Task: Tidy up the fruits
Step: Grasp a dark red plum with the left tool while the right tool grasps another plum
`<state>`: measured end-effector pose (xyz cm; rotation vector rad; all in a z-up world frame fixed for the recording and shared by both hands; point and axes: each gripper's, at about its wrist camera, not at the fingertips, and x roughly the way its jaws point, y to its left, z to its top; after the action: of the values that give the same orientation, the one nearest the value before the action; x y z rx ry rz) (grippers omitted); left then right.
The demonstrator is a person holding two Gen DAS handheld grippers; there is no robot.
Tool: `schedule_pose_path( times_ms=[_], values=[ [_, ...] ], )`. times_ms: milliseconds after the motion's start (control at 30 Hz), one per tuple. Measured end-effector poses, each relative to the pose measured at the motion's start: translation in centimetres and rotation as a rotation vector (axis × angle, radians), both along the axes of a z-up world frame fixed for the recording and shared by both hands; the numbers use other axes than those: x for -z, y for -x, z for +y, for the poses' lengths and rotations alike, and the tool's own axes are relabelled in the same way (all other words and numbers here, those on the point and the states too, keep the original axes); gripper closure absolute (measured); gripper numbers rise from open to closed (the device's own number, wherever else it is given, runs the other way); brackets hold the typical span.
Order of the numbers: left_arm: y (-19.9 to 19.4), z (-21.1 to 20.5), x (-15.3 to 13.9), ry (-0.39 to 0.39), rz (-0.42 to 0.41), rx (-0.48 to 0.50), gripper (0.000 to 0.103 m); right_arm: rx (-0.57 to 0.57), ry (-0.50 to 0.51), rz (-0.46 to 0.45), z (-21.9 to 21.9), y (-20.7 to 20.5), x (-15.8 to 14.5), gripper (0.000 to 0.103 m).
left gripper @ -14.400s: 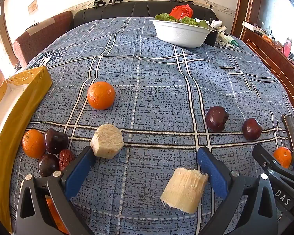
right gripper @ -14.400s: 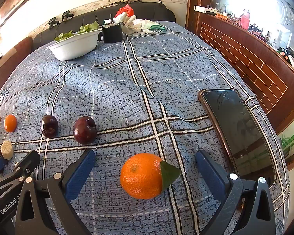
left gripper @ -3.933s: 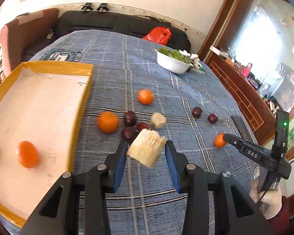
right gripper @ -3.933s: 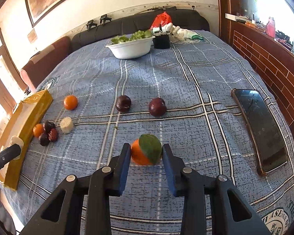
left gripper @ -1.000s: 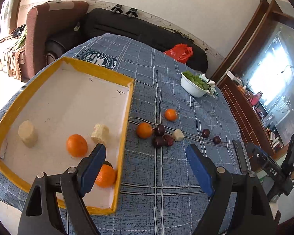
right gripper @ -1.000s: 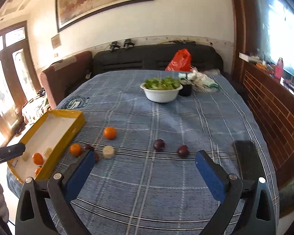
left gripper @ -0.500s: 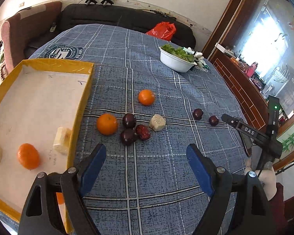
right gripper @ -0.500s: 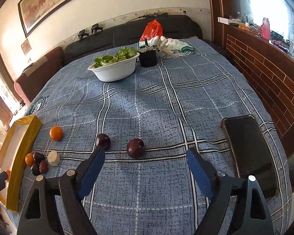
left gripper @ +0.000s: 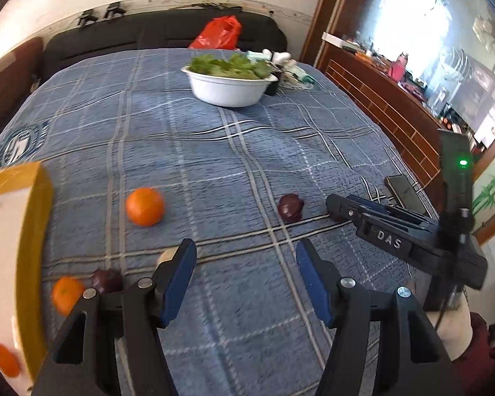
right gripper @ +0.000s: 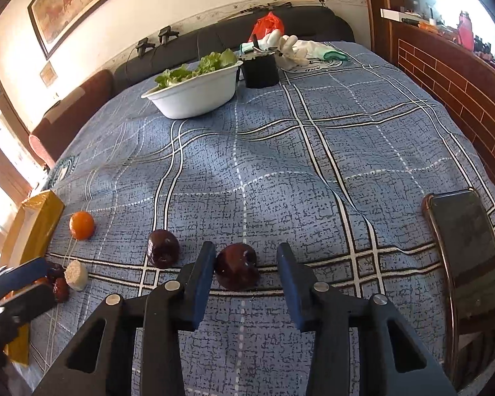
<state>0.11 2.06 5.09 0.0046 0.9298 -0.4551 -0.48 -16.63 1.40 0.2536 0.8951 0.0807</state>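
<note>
In the right wrist view a dark plum (right gripper: 237,265) lies between the fingers of my right gripper (right gripper: 244,274). Its jaws are closing: the left pad is at the plum's side and a gap shows on the right. A second plum (right gripper: 162,248), an orange (right gripper: 82,225), a pale sugarcane piece (right gripper: 76,275) and a red date (right gripper: 61,288) lie further left. My left gripper (left gripper: 246,277) hangs low over bare cloth with its jaws closing on nothing. An orange (left gripper: 145,206) and a plum (left gripper: 290,207) lie beyond it. The right gripper (left gripper: 379,227) reaches in from the right.
The yellow tray (left gripper: 33,231) at the left edge holds an orange (left gripper: 5,359); another orange (left gripper: 66,293) and a plum (left gripper: 107,280) lie beside it. A white bowl (right gripper: 194,94) of greens and a black cup (right gripper: 260,69) stand far back. A phone (right gripper: 468,247) lies at right.
Both grippers have come down closer to the cloth and their jaws have narrowed. The right one now straddles the near plum. The left one has swung right, away from the tray.
</note>
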Motion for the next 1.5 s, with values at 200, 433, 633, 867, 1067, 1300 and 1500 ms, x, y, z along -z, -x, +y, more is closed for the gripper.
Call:
schedule_pose_path(
  times_ms=[200, 433, 633, 867, 1067, 1300, 1500],
  values=[
    [-3.0, -4.0, 2.3, -0.04, 0.024, 0.058, 0.041, 0.045, -0.066, -0.036, -1.5, 0.7, -0.5, 0.067],
    [-4.5, -7.4, 3.9, -0.085, 0.013, 0.119, 0.068, 0.075, -0.125, -0.032, -3.0, 0.6, -0.5, 0.067],
    [-4.2, -8.0, 3.9, -0.084, 0.013, 0.14, 0.08, 0.088, -0.223, -0.026, -4.3, 0.7, -0.2, 0.067],
    [-3.8, -7.4, 2.8, -0.07, -0.012, 0.132, 0.066, 0.114, -0.299, -0.01, -5.4, 0.7, 0.3, 0.067],
    [-4.2, -8.6, 3.3, -0.077, -0.011, 0.154, 0.052, 0.103, -0.344, 0.006, -5.6, 0.5, 0.8, 0.065],
    [-3.9, -9.0, 3.9, -0.097, -0.007, 0.159, 0.079, 0.061, -0.331, 0.017, -4.6, 0.0, 0.8, 0.051],
    [-3.1, -7.0, 3.2, -0.083, -0.018, 0.108, 0.079, 0.03, -0.225, 0.005, -3.1, -0.1, 0.5, 0.048]
  ],
)
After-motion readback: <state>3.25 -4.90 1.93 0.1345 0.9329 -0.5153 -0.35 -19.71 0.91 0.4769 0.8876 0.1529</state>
